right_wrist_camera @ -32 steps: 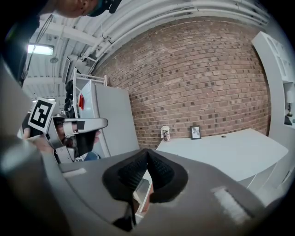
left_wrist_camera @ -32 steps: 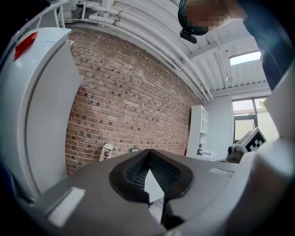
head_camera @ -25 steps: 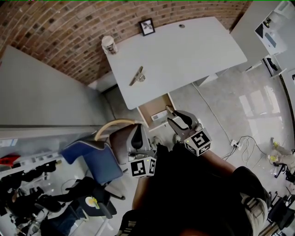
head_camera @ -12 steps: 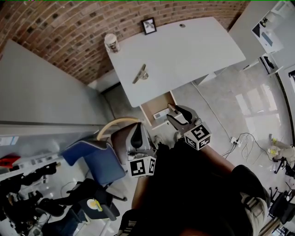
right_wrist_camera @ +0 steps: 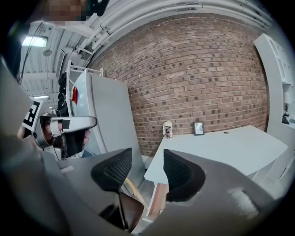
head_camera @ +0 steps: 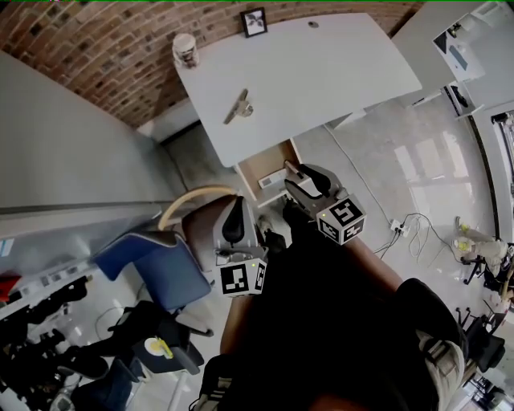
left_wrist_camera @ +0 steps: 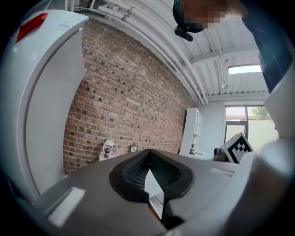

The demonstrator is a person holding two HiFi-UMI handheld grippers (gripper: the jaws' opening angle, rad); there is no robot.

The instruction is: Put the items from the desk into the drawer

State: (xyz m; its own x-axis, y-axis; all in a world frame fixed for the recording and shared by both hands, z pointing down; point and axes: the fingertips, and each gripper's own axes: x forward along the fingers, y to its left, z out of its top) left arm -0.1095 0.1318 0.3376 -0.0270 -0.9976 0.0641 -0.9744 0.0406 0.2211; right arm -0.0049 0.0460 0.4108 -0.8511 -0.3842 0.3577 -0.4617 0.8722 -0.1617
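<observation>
Brick wall backs the white desk (head_camera: 321,72), where a cup (head_camera: 185,50), a frame (head_camera: 254,22) and a metal piece (head_camera: 238,107) sit — the drawer (head_camera: 257,164) stands open below. The cup looks light and tippy; I'd grip it mid-body. The right gripper (right_wrist_camera: 147,173) has just been opening, with nothing between its jaws; the left gripper (left_wrist_camera: 148,170) is closed, empty.

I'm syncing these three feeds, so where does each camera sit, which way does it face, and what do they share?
Head view: on the head, looking steeply down at desk and open drawer; arms, left gripper and right gripper show.
Left gripper view: rides that gripper, faces the brick wall; its shut fingers show.
Right gripper view: rides that gripper, faces the desk; its empty fingers, just opening, show.
Shared: all three show the cup.
</observation>
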